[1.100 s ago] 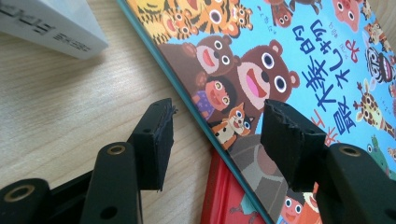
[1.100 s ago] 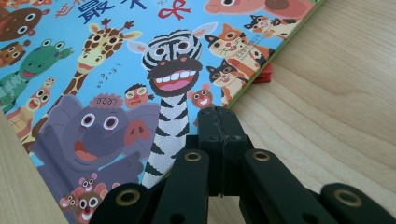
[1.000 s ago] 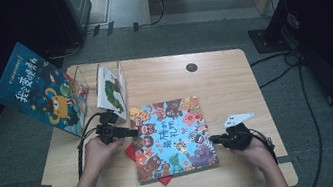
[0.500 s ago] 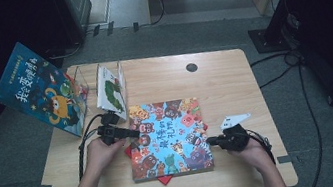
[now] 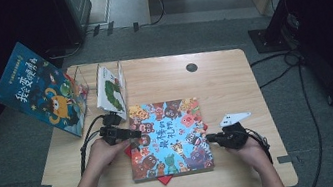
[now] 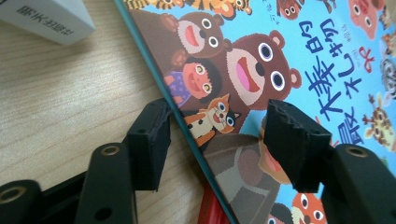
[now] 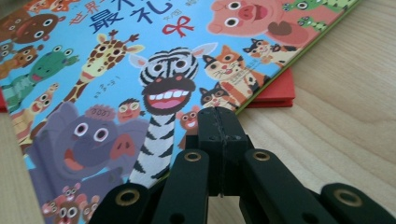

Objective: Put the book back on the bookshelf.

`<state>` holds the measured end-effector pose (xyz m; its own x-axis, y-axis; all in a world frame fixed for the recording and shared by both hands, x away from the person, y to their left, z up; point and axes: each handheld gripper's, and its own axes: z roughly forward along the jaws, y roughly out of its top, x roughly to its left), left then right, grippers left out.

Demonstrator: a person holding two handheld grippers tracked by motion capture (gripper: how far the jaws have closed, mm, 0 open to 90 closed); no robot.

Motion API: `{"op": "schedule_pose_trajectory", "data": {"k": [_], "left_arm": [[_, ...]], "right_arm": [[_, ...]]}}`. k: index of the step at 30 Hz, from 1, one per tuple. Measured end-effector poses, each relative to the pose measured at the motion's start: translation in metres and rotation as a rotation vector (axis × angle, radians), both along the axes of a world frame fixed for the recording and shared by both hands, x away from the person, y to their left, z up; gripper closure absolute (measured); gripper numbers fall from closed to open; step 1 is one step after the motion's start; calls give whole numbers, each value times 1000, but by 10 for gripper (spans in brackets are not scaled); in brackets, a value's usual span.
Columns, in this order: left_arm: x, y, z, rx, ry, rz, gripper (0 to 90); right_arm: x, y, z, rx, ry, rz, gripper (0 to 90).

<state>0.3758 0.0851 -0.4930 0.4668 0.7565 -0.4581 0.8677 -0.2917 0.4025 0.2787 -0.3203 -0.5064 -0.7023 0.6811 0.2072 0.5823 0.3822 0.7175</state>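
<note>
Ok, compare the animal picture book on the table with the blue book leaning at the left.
The animal picture book lies flat on the table; the blue book stands tilted at the table's left edge. The flat one shows many small animals; the leaning one shows a few large figures. Both have blue covers with Chinese titles.

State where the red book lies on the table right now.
In the high view the red book lies flat at the table's near middle, almost wholly under the animal picture book, with a corner poking out at its front edge.
</note>
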Motion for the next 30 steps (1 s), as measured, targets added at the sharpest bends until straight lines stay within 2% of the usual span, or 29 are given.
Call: {"op": "schedule_pose_trajectory", "data": {"k": [1, 5, 7, 8, 10, 13, 16, 20, 23, 25, 27, 30], "left_arm": [[1, 0, 0, 1, 10, -2, 443], [-1, -2, 1, 14, 5, -5, 431], [1, 1, 1, -5, 66, -16, 433], [2, 2, 1, -10, 77, -14, 436], [0, 0, 2, 2, 59, -17, 433], [-2, -4, 3, 24, 44, -14, 412], [-3, -6, 4, 41, 25, -1, 443], [1, -2, 5, 22, 55, 15, 491], [0, 0, 15, 12, 33, 16, 523], [0, 4, 24, -26, 13, 29, 540], [1, 8, 33, -52, 14, 30, 549], [1, 10, 39, -50, 14, 28, 553]], "right_arm": [[1, 1, -1, -9, -4, -9, 900], [3, 2, -1, -22, -14, -30, 900], [4, 2, -2, -15, -8, -41, 900], [5, 2, -3, -25, -14, -47, 900], [6, 3, -3, -32, -10, -63, 900], [7, 2, -4, -17, 0, -64, 900], [8, 1, -5, -8, -1, -51, 900], [8, 0, -6, 6, 5, -55, 900], [9, -1, -7, 15, 14, -52, 900], [9, -1, -8, 21, 19, -44, 900], [9, 1, -8, 36, 14, -28, 900], [9, 7, -5, 48, -8, -17, 900]]}}
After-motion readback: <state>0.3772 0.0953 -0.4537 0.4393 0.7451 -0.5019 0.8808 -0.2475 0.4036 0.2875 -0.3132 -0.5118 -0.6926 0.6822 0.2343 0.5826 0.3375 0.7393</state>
